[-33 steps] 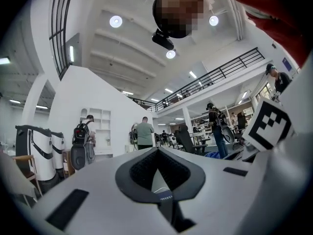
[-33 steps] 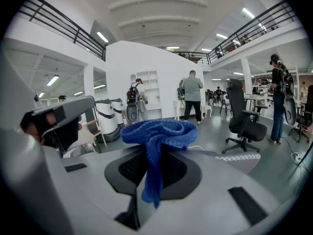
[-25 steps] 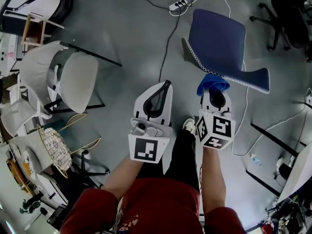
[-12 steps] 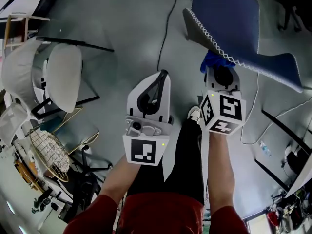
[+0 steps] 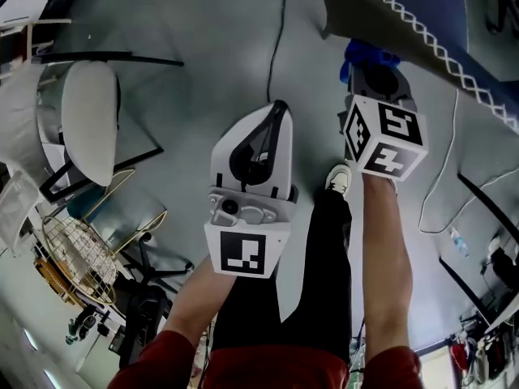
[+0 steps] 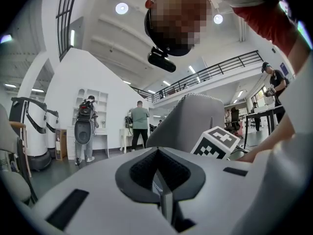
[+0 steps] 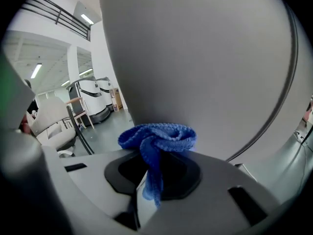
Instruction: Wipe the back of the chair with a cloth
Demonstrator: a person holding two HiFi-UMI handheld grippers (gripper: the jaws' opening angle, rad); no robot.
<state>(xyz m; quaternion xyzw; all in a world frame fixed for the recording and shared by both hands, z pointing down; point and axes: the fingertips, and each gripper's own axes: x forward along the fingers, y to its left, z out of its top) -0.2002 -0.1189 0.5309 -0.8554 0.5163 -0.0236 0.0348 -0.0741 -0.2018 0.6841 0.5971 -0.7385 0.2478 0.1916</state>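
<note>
The chair's back (image 5: 405, 14) fills the top right of the head view: grey on the rear, blue in front, with a white zigzag seam. My right gripper (image 5: 371, 65) is shut on a bunched blue cloth (image 5: 366, 55), and the cloth sits against the grey rear surface. In the right gripper view the cloth (image 7: 157, 137) bulges out of the right gripper (image 7: 149, 173) and touches the chair back (image 7: 195, 58). My left gripper (image 5: 278, 109) hovers to the left over the floor, shut and holding nothing. The left gripper (image 6: 159, 177) looks toward the chair back (image 6: 193, 119).
A white chair (image 5: 89, 120) stands at the left, with a wire basket (image 5: 77, 254) below it. A black cable (image 5: 276, 39) runs across the grey floor. The person's leg and shoe (image 5: 339, 178) lie between the grippers. People (image 6: 140, 124) stand in the background.
The view has closed in on the chair, which has shifted up and to the right. My right gripper has carried the cloth up against the grey rear of the chair back. The left gripper stays shut.
</note>
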